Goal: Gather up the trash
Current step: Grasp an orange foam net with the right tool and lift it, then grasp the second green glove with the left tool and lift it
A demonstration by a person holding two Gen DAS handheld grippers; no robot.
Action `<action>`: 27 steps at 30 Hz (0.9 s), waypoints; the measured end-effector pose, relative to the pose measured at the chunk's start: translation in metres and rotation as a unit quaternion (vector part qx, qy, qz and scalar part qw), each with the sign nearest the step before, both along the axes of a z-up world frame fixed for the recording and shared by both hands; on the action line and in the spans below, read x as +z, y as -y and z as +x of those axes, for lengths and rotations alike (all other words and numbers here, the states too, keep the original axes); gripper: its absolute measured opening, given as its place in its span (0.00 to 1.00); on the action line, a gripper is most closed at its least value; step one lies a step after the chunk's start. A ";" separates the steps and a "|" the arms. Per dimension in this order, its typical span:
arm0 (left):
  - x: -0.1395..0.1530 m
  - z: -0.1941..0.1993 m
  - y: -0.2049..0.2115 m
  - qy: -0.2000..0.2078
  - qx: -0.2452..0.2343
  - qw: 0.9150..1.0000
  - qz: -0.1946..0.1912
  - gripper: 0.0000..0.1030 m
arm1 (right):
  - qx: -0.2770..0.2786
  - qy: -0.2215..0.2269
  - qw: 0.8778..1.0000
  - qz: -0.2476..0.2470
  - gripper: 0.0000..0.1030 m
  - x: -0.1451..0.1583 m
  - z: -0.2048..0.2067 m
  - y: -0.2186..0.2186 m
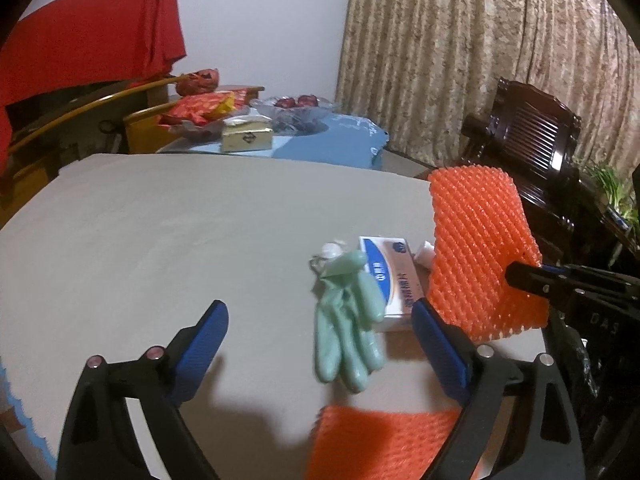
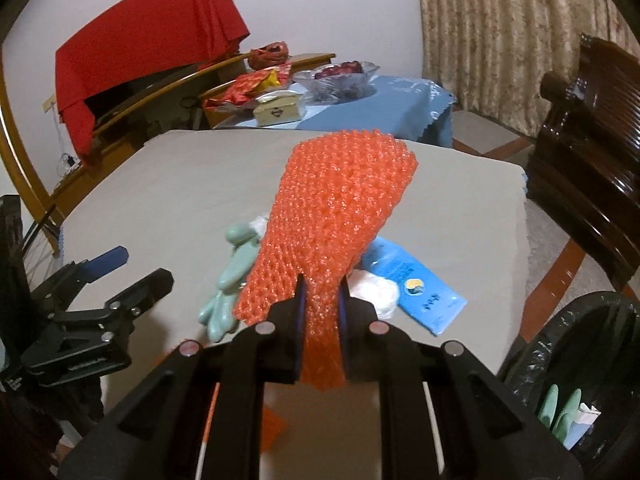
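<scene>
1. Between the blue pads of our right gripper (image 2: 320, 300) we pinch the narrow end of an orange foam mesh sleeve (image 2: 340, 208); the jaws are clamped tight on it, and the sleeve fans out ahead of the gripper, lifted off the grey table (image 2: 180, 184).
2. From the left wrist view, the same sleeve (image 1: 480, 248) hangs upright at the table's right edge, gripped by the black fingers coming in from the right.
3. Our left gripper (image 1: 320, 344) stands wide with nothing between its pads, just above the table; a pale green rubber glove (image 1: 348, 320) lies between and slightly ahead of its fingers.
4. A second piece of orange foam mesh (image 1: 380, 440) lies flat under that gripper, nearest the camera.
5. Beside the glove rests a white and blue carton (image 1: 390, 276), with printed characters too blurred for us to read.
6. A blue flat packet (image 2: 416, 284) bears a round logo and small script we cannot make out.
7. At lower right, a black-lined trash bin (image 2: 560, 344) holds another green glove.
</scene>
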State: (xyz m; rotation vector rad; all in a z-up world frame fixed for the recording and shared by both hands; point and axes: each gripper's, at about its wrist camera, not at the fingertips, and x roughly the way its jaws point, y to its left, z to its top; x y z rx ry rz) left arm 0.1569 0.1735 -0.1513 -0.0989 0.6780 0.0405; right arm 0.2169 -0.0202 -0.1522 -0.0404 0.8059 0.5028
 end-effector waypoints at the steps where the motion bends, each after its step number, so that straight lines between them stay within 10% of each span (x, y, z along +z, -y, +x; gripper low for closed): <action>1: -0.002 0.005 0.003 -0.003 -0.003 1.000 0.000 0.87 | -0.002 -0.001 1.000 0.000 0.13 -0.001 0.003 0.003; 12: -0.032 0.050 0.019 -0.045 -0.019 0.999 -0.008 0.56 | -0.006 -0.017 1.000 -0.003 0.13 -0.015 0.018 0.011; 20: -0.042 0.050 0.017 -0.057 -0.031 0.997 -0.032 0.13 | -0.003 -0.021 1.000 0.000 0.13 -0.017 0.020 0.010; 27: -0.018 0.039 0.008 -0.032 -0.019 0.998 -0.043 0.08 | 0.007 -0.010 1.000 0.008 0.13 -0.003 0.012 0.009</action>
